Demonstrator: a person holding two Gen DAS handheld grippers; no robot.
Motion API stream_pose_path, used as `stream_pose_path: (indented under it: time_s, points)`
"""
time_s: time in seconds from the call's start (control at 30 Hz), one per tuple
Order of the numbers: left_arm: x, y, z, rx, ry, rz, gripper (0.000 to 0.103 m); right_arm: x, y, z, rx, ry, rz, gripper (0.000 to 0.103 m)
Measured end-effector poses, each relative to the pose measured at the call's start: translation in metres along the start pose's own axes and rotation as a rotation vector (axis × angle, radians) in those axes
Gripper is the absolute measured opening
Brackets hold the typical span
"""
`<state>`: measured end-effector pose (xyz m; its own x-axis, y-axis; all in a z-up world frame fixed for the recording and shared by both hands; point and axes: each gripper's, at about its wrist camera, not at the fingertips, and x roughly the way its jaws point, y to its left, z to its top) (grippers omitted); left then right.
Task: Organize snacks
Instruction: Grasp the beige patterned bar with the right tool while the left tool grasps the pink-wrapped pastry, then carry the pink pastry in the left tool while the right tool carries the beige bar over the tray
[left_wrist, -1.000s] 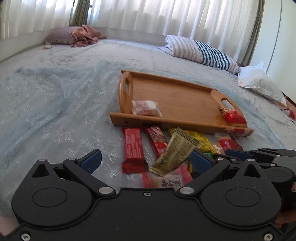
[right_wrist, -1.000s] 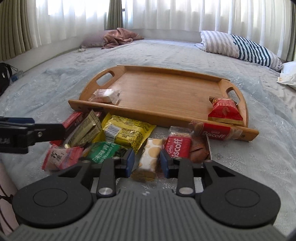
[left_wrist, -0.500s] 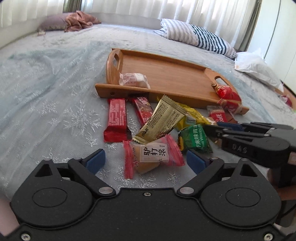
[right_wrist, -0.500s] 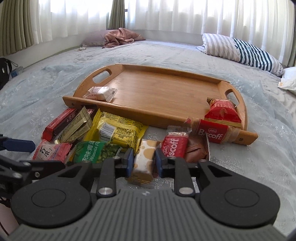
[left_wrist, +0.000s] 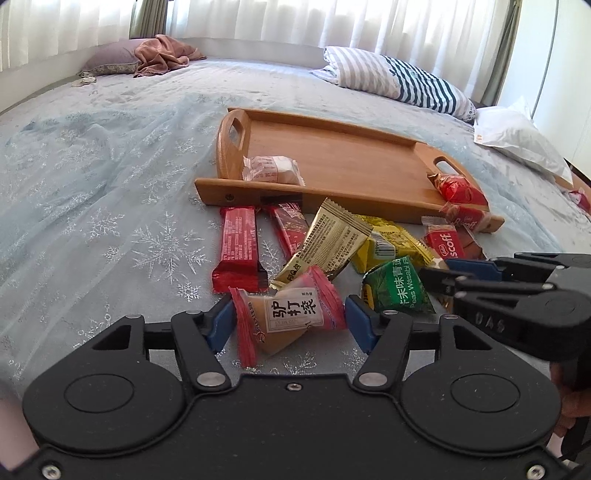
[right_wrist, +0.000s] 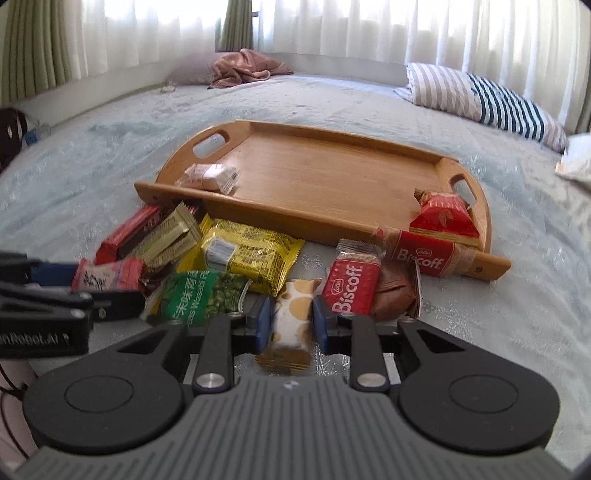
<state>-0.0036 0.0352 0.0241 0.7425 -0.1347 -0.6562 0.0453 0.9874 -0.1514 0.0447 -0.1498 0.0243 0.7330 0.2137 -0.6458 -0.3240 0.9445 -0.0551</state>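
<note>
- The left gripper, low in the left wrist view, is closing its blue pads around a pink-ended sweet whose label is showing three bold Chinese characters; the pads are standing at the wrapper's two ends, and whether they are pressing yet cannot be told.
- The right gripper, at the bottom centre of the right wrist view, is easing its jaws apart, with a cream packet with tan dots sitting between the pads, which are flanking it closely.
- A green bag reading "Wasabi" is lying just left of that packet, partly on top of a yellow packet covered in fine print.
- A small red "Biscoff" pack is lying just right of the dotted packet, beside a brown wrapper.
- A longer "Biscoff" pack is lying over the near rim of the wooden tray, at centre frame.
- Inside the tray, a pale wrapped cake is sitting at the left end and a red pouch at the right.
- Two red bars and a gold sachet are lying on the snowflake-patterned bedspread, mid-frame in the left wrist view.
- A striped pillow is resting at upper right.
</note>
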Motion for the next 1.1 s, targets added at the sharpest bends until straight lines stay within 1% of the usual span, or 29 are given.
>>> stream_pose_path:
  time_s: [0.23, 0.27, 0.3, 0.37, 0.43, 0.5, 0.57, 0.7, 0.83, 0.9, 1.0, 1.1]
  points:
    - [-0.002, -0.003, -0.003, 0.021, -0.002, 0.011, 0.061, 0.01, 0.013, -0.007, -0.082, -0.033, -0.06, 0.044]
    - [-0.003, -0.003, -0.004, 0.02, -0.003, 0.009, 0.06, 0.011, 0.014, -0.007, -0.083, -0.035, -0.055, 0.043]
    - [-0.004, -0.002, -0.004, 0.015, -0.004, 0.005, 0.059, 0.011, 0.013, -0.007, -0.081, -0.035, -0.048, 0.037]
    - [-0.006, 0.0, -0.005, 0.006, -0.007, 0.002, 0.058, 0.01, 0.01, -0.004, -0.063, -0.03, -0.025, 0.03]
    - [-0.008, 0.001, -0.006, 0.003, -0.01, 0.0, 0.058, 0.009, 0.002, -0.001, -0.003, -0.015, 0.009, 0.026]
    - [-0.01, 0.002, -0.005, -0.011, -0.015, 0.004, 0.057, 0.007, -0.01, -0.001, 0.092, -0.019, 0.041, 0.026]
    - [-0.013, 0.003, -0.005, -0.006, -0.018, -0.013, 0.056, 0.003, -0.016, -0.001, 0.128, -0.021, 0.054, 0.026]
    - [-0.017, 0.002, -0.004, 0.005, -0.03, -0.005, 0.055, -0.006, -0.018, 0.002, 0.118, -0.045, 0.039, 0.026]
    - [-0.023, 0.005, -0.002, -0.028, -0.055, -0.017, 0.055, -0.014, -0.024, 0.007, 0.142, -0.064, 0.051, 0.026]
    - [-0.027, 0.005, 0.002, -0.012, -0.075, -0.023, 0.055, -0.016, -0.028, 0.009, 0.158, -0.074, 0.06, 0.026]
    - [-0.03, 0.002, 0.01, 0.022, -0.111, -0.005, 0.055, -0.017, -0.032, 0.014, 0.168, -0.086, 0.058, 0.026]
    - [-0.028, 0.002, 0.018, 0.019, -0.125, -0.013, 0.055, -0.018, -0.034, 0.018, 0.174, -0.103, 0.053, 0.026]
